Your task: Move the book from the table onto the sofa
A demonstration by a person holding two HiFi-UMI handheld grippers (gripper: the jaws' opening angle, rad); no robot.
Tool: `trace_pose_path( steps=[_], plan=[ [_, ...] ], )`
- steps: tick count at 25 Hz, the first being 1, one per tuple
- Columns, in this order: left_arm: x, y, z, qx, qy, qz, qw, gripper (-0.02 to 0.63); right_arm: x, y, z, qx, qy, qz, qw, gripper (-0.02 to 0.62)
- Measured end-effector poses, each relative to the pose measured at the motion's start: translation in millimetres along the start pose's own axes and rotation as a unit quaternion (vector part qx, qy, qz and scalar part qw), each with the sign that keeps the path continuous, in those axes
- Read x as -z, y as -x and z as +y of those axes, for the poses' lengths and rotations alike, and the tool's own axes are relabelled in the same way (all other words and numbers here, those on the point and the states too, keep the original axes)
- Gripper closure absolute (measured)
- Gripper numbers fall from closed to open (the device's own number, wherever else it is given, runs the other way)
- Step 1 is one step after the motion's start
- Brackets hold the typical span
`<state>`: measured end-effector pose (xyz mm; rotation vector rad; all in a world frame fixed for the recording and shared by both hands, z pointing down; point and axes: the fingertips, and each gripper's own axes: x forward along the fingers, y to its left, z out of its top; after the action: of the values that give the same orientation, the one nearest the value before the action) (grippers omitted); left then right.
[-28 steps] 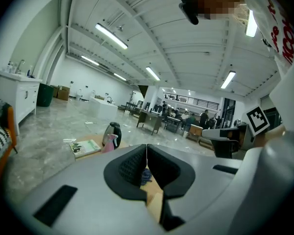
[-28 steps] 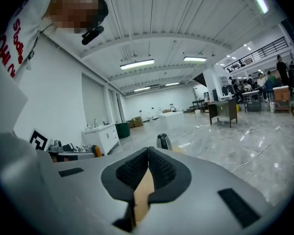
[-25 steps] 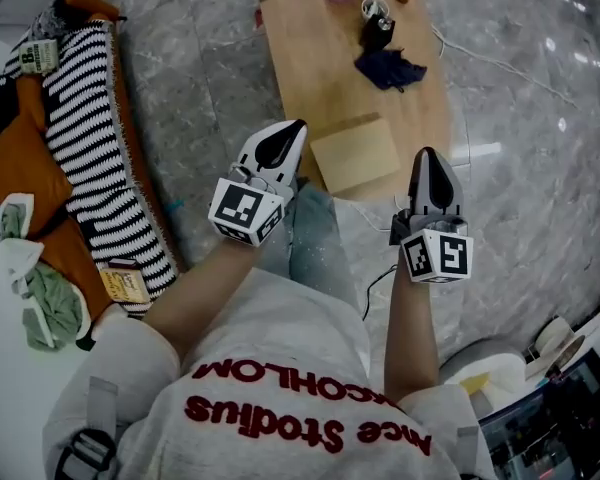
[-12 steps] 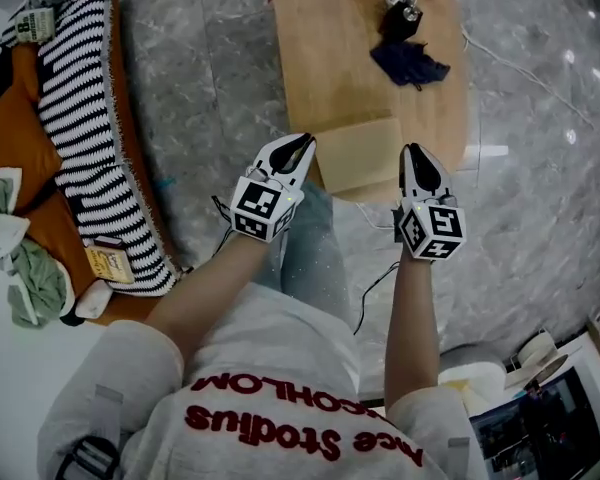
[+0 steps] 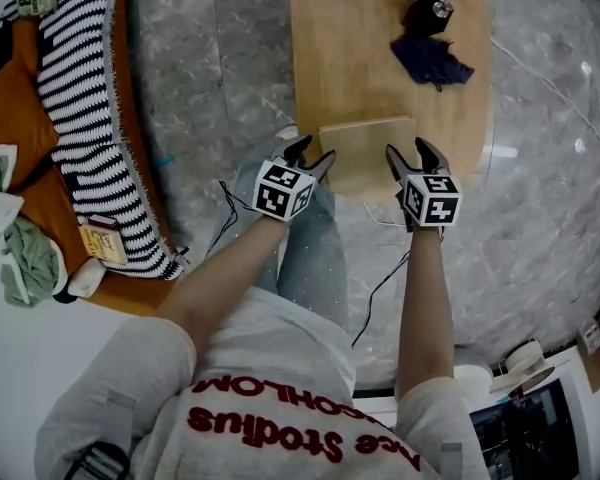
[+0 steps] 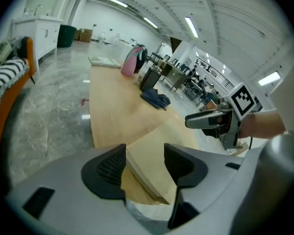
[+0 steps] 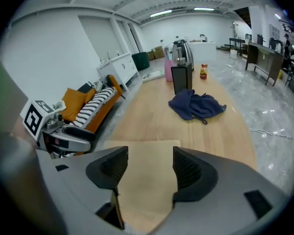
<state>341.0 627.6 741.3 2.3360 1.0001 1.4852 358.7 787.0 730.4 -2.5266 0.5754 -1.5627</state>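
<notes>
A tan-covered book (image 5: 365,150) lies at the near end of the wooden table (image 5: 350,58). My left gripper (image 5: 312,154) is at the book's left near corner and my right gripper (image 5: 410,151) at its right edge. Both point down at it. The jaws of both are opening. In the left gripper view the book's corner (image 6: 157,133) shows between the left gripper's (image 6: 145,161) pads, untouched. In the right gripper view the cover (image 7: 146,195) fills the gap of the right gripper (image 7: 149,170), with the pads clear of it. The orange sofa (image 5: 25,133) stands to the left.
A striped blanket (image 5: 85,98), a green cloth (image 5: 25,258) and a small packet (image 5: 102,241) lie on the sofa. Farther along the table are a blue cloth (image 5: 432,60), a dark mug (image 5: 425,8), a pink bottle (image 6: 130,62) and an open magazine (image 6: 104,61). Grey marble floor (image 5: 220,78) separates sofa and table.
Both grippers have come down from above my knees to the near end of the table. Their jaws, shut before, now stand apart on either side of the book.
</notes>
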Motion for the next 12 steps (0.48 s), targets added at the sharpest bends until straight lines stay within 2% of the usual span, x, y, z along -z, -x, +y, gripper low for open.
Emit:
trace_pose_path(
  steps=[4, 12],
  plan=[
    [23, -20, 0, 0.008, 0.079, 0.021, 0.9966, 0.354, 16, -21, -13, -0.003, -0.008, 0.032, 0.999, 0.293],
    [52, -46, -5, 0.018, 0.164, 0.044, 0.9853, 0.35, 30, -38, -35, -0.011, -0.019, 0.056, 0.998, 0.273]
  ],
)
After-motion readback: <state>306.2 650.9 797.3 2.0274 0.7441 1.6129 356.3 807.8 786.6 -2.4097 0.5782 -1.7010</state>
